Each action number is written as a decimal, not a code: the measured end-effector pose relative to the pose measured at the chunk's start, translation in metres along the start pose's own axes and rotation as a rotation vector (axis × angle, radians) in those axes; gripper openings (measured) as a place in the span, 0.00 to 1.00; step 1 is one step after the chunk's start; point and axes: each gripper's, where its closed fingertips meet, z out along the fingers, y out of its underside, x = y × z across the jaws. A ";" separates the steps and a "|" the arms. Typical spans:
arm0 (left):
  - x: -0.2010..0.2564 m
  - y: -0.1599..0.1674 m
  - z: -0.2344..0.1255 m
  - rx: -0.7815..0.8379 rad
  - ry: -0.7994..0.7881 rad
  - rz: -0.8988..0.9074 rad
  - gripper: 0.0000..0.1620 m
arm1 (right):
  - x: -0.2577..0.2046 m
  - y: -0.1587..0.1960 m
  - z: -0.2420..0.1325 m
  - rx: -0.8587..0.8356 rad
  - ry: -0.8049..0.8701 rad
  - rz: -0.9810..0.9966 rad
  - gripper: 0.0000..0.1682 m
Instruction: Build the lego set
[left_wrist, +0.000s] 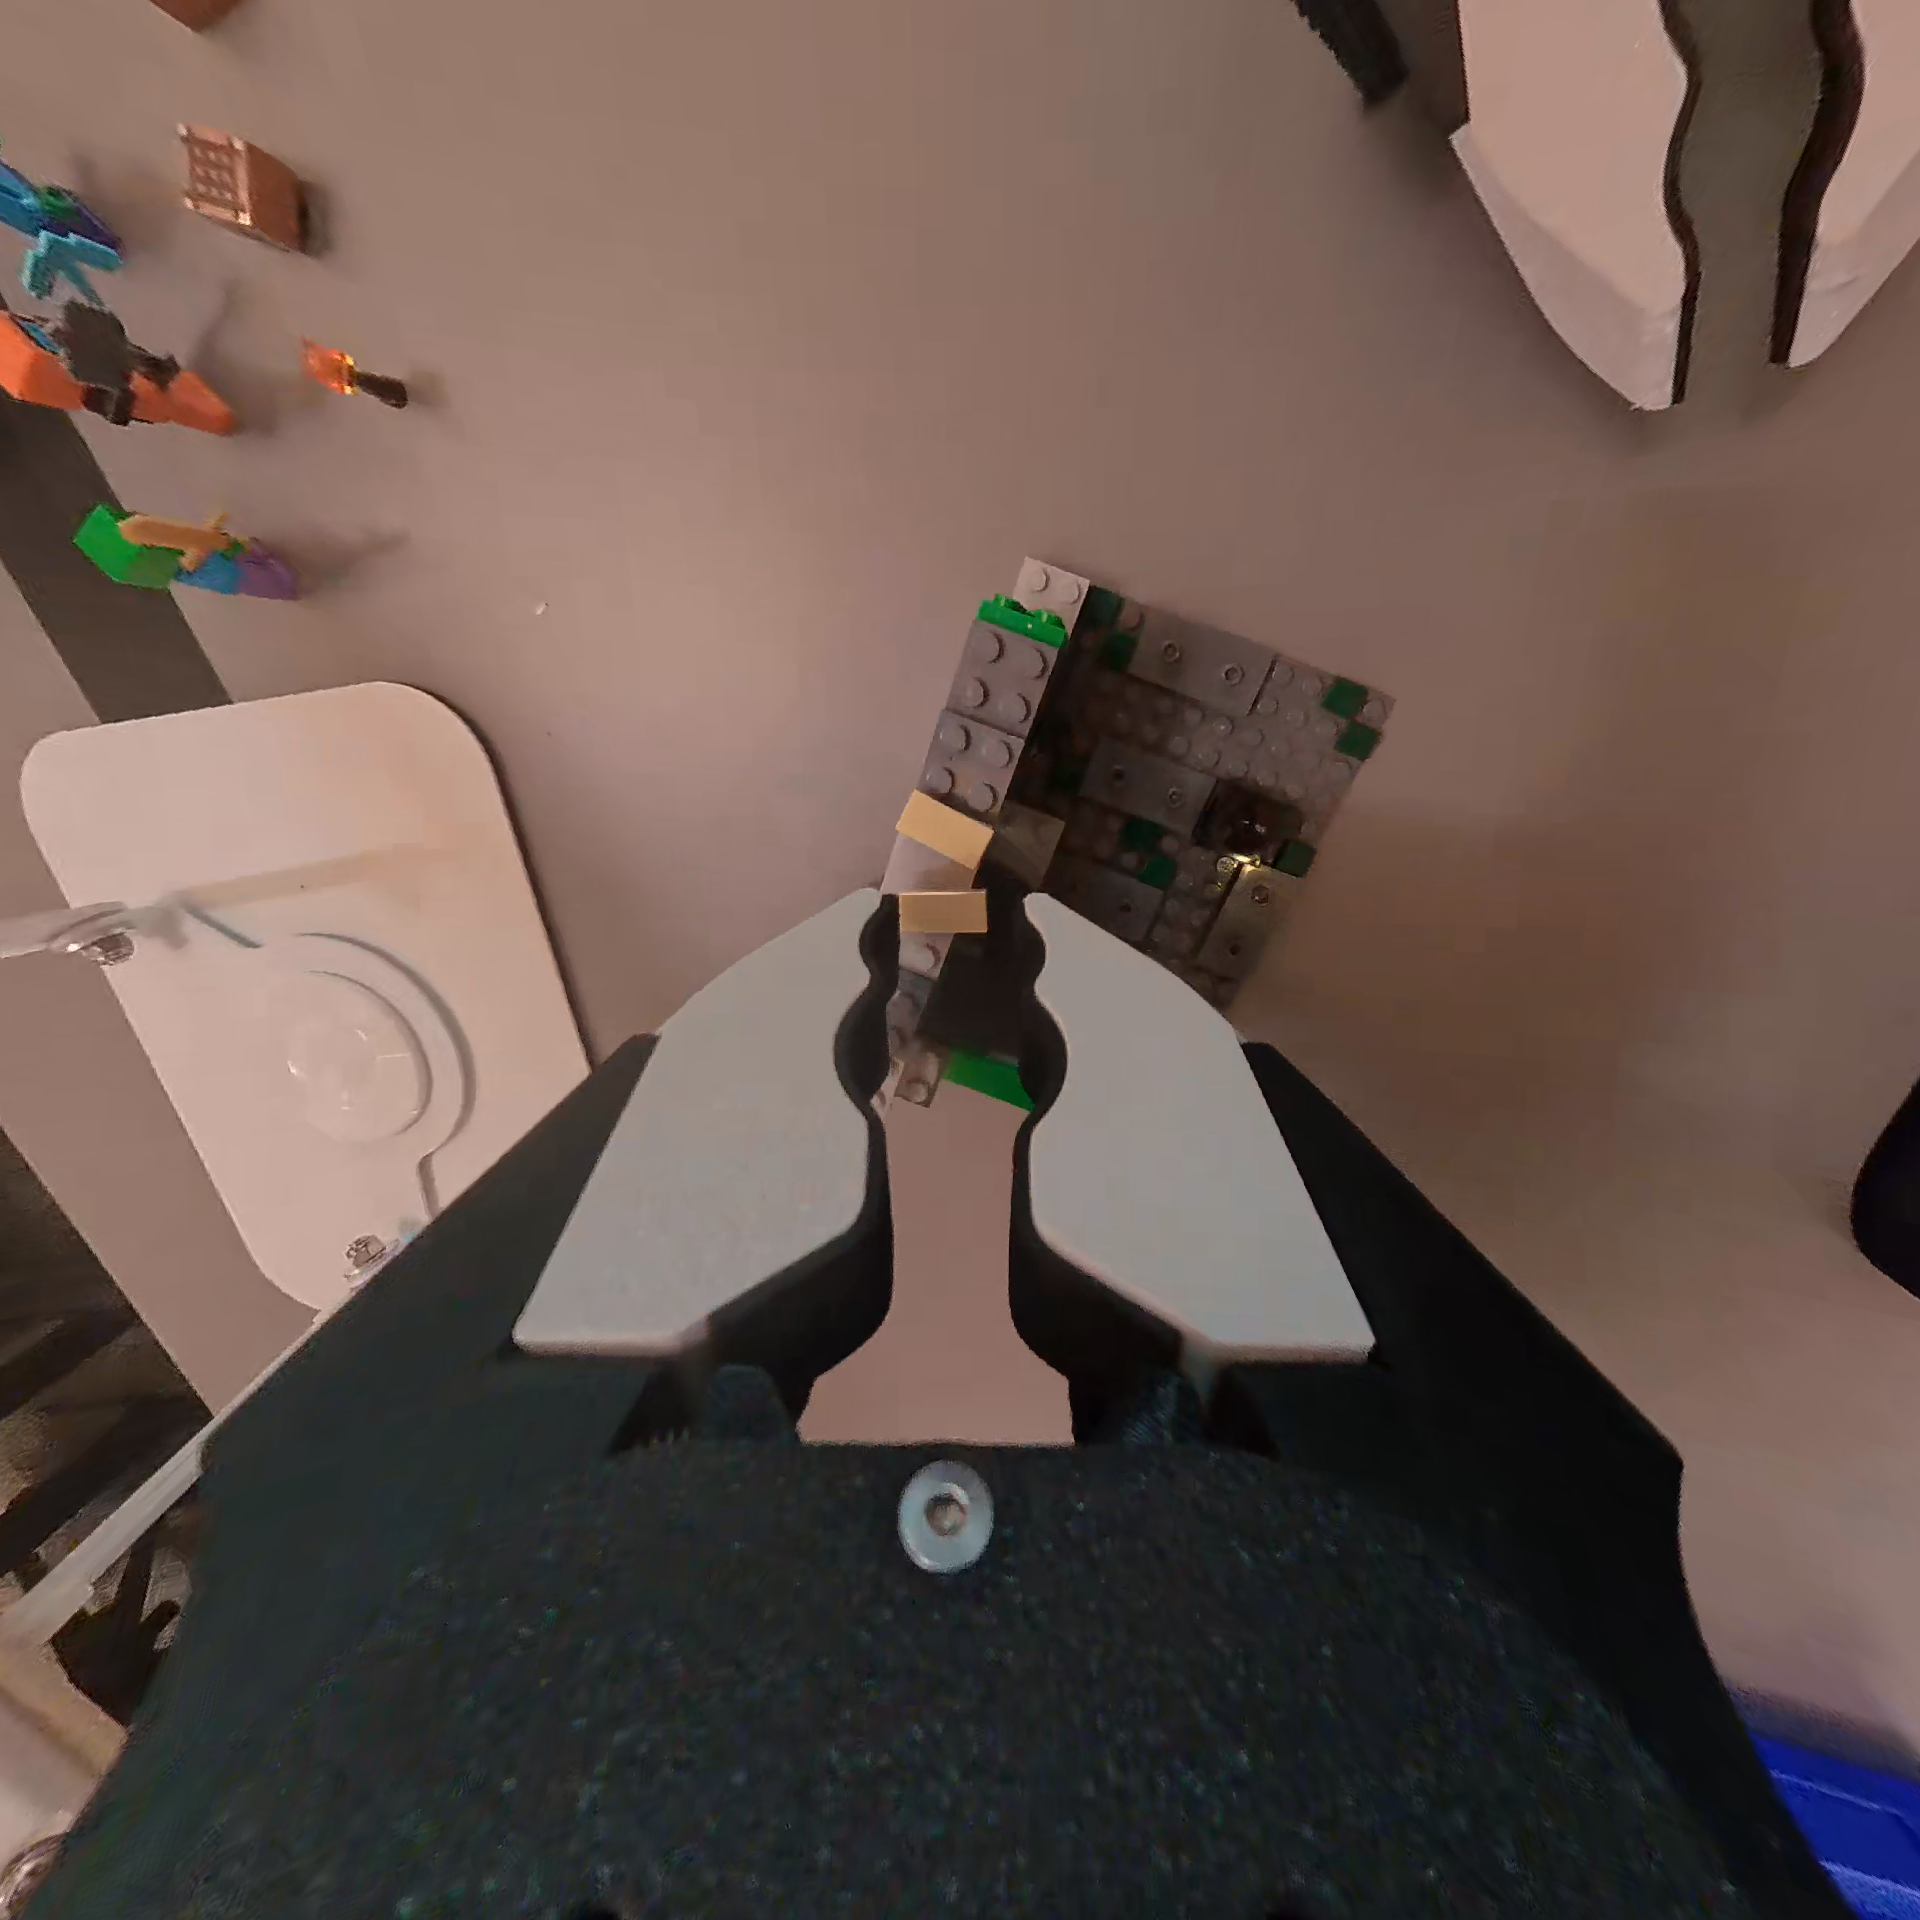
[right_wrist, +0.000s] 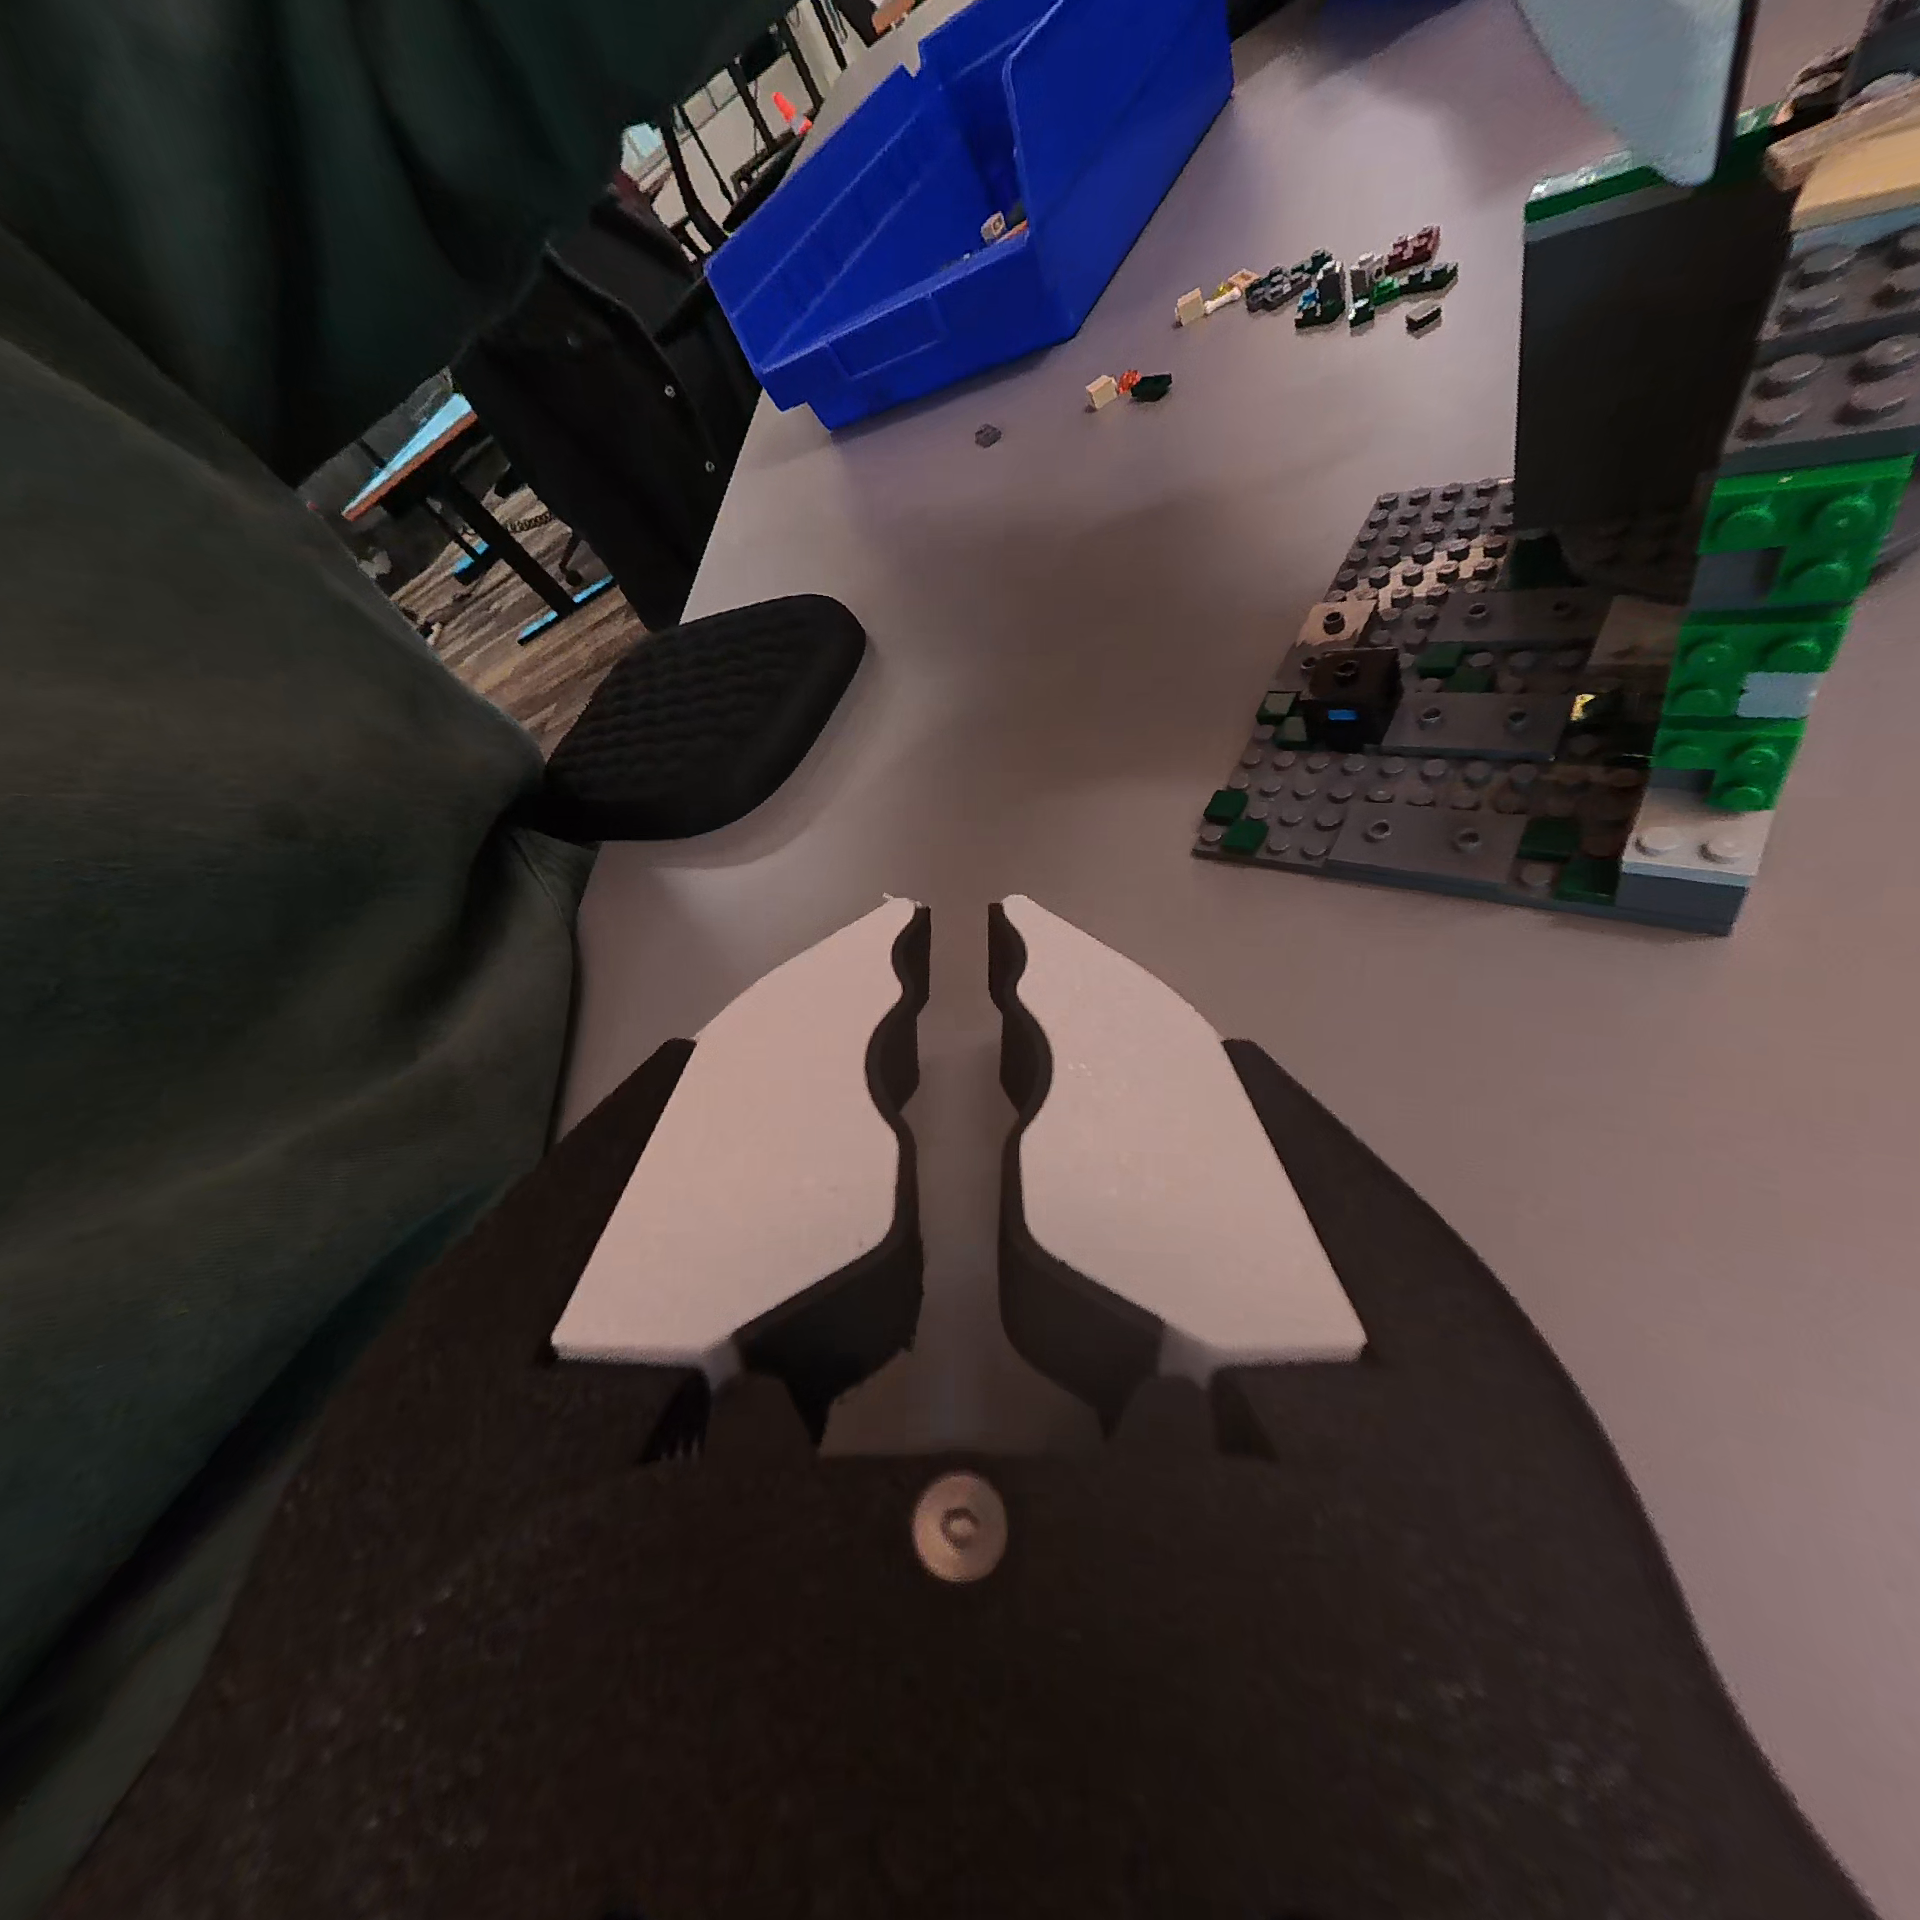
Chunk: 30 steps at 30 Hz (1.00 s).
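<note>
Apparently unlabelled, left tongs (left_wrist: 951, 914) clamp lego wall (left_wrist: 987, 727).

Black gripper (left_wrist: 951, 935), pale grey fingers (left_wrist: 727, 1143)

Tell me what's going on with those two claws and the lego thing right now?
Left gripper clamped on the lego wall of the grey build. Right gripper empty, slightly open, hovering over bare table. Loose lego pieces by blue bin. Nothing blocking.
</note>
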 end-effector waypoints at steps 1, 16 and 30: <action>0.000 0.000 0.001 -0.003 -0.002 -0.001 0.12 | 0.001 -0.001 -0.001 0.006 0.009 -0.001 0.06; -0.004 0.002 0.004 -0.024 -0.031 0.023 0.10 | 0.051 -0.031 -0.031 0.120 0.522 -0.233 0.03; -0.003 0.004 0.004 -0.041 -0.020 0.067 0.10 | 0.082 -0.039 -0.084 0.219 0.890 -0.198 0.00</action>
